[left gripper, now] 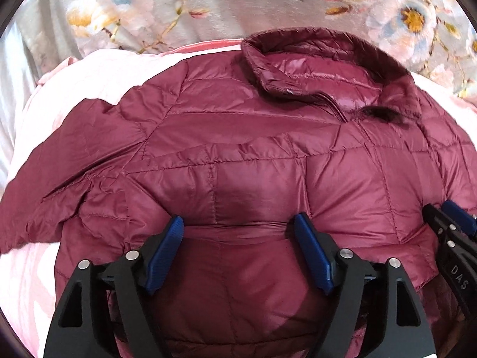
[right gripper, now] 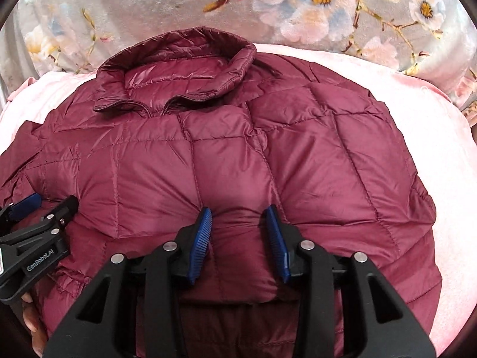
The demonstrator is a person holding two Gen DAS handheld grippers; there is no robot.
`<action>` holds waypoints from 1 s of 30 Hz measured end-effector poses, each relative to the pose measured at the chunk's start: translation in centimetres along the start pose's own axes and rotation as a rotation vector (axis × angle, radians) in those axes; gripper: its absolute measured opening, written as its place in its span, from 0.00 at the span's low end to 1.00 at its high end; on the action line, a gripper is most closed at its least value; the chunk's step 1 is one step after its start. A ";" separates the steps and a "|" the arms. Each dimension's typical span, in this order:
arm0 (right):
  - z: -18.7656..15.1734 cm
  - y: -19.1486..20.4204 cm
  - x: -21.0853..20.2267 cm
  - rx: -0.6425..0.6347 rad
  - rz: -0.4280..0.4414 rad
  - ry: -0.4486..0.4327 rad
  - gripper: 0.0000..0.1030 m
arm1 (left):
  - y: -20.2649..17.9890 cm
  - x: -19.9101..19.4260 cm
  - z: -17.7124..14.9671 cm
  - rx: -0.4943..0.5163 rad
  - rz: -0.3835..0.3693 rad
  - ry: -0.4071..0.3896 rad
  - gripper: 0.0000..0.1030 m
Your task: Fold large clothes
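A maroon quilted puffer jacket (left gripper: 238, 155) lies front up on a pink bed sheet (left gripper: 35, 283), its collar (left gripper: 313, 59) at the far end. It also fills the right wrist view (right gripper: 238, 155). My left gripper (left gripper: 240, 223) is open, its blue pads pressed down into the jacket's lower body with fabric bulging between them. My right gripper (right gripper: 240, 214) is open, narrower, with a puffed fold of the jacket between its pads. Each gripper shows at the edge of the other view: the right one (left gripper: 447, 217) and the left one (right gripper: 44, 203).
A grey floral blanket (left gripper: 208, 6) lies bunched beyond the collar; it also shows in the right wrist view (right gripper: 298, 6). The pink sheet (right gripper: 432, 149) shows on both sides of the jacket. The jacket's sleeve (left gripper: 74, 149) spreads out to the left.
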State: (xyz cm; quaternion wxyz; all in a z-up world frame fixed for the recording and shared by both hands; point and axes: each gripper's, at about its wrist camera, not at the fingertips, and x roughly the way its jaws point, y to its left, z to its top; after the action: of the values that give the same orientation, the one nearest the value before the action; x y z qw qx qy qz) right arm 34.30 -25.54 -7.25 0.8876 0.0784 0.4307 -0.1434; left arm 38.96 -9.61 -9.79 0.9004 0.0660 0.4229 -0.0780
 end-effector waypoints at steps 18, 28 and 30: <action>-10.1 1.9 -10.5 -0.029 0.061 -0.037 0.63 | 41.2 -8.3 -10.3 -0.807 0.129 0.060 0.77; -10.6 2.1 -10.6 -0.031 0.030 -0.041 0.69 | 45.6 -7.2 -9.3 -0.888 0.155 0.036 0.01; -10.6 2.0 -10.7 -0.027 0.025 -0.046 0.69 | 43.9 -7.9 -7.5 -0.821 0.147 0.015 0.00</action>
State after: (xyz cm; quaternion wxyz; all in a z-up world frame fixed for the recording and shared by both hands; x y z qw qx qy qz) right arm 20.80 -18.82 -5.38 0.9001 0.0683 0.4109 -0.1280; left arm 36.90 35.43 -6.11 0.8519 -0.2680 0.4196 0.1623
